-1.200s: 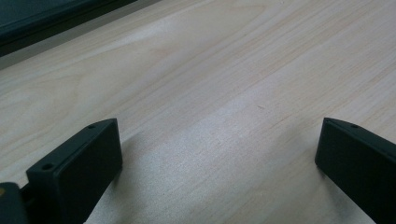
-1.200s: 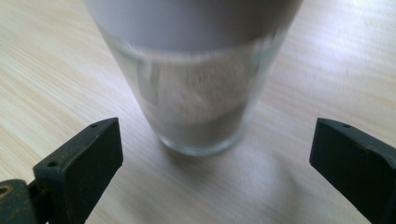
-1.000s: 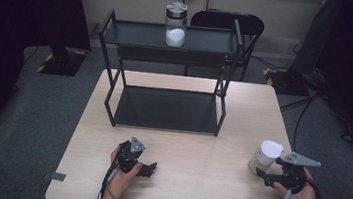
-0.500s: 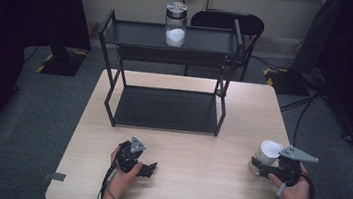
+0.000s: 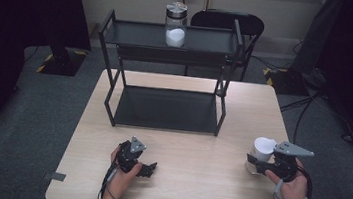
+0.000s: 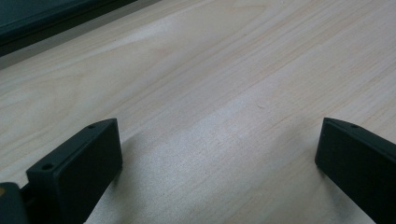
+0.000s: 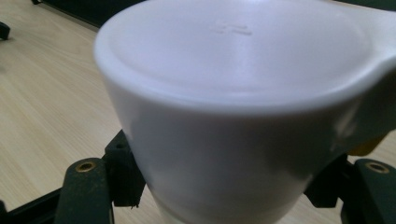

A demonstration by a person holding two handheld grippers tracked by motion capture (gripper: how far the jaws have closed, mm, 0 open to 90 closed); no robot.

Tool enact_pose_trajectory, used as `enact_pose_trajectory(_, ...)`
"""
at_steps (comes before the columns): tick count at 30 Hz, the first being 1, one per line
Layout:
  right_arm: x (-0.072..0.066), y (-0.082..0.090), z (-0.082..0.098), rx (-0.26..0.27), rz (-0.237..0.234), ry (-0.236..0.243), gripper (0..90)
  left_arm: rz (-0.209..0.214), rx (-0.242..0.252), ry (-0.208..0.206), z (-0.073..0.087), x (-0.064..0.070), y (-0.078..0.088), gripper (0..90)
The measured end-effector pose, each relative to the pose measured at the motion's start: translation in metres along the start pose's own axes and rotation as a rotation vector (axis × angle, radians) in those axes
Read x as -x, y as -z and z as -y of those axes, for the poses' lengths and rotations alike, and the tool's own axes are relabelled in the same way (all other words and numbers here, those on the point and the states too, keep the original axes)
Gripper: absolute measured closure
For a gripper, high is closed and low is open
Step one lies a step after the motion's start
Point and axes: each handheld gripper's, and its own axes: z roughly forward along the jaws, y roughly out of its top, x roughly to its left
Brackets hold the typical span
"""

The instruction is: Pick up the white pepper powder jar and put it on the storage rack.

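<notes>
You're gripping the white cup (image 5: 262,149) with your right gripper (image 5: 257,165), over at the right side of the table (image 5: 179,190) near its front edge. The jaws have just been closing, and now they're pressing on the cup's lower body from both sides. The cup is standing upright, long axis straight up, wider end on top. It's looking plain, smooth and matte white, flaring out toward the top, with a flat top face carrying a tiny embossed mark in the right gripper view (image 7: 243,93). Whether that's a lid or an upturned base, I can't tell. Its bottom is getting cut off there, and something white and yellowish at its right edge is too blurry to make out. Your left gripper (image 5: 149,167) is sitting spread wide on the bare table, holding nothing.
</notes>
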Motion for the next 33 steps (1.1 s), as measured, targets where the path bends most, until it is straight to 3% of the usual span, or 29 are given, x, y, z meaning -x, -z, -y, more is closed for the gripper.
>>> enact_pose_trajectory(12, -0.015, -0.017, -0.043, -0.004, -0.092, 0.073, 30.4, -0.002, 0.000, 0.002, 0.000, 0.000, 0.000, 0.1)
enact_pose_trajectory(24, -0.030, -0.040, -0.077, -0.009, -0.145, 0.097, 30.4, -0.002, 0.000, 0.002, 0.000, 0.001, 0.000, 0.1)
enact_pose_trajectory(33, -0.034, -0.051, -0.102, -0.005, -0.191, 0.094, 30.4, -0.003, 0.000, 0.003, 0.000, 0.001, 0.000, 0.1)
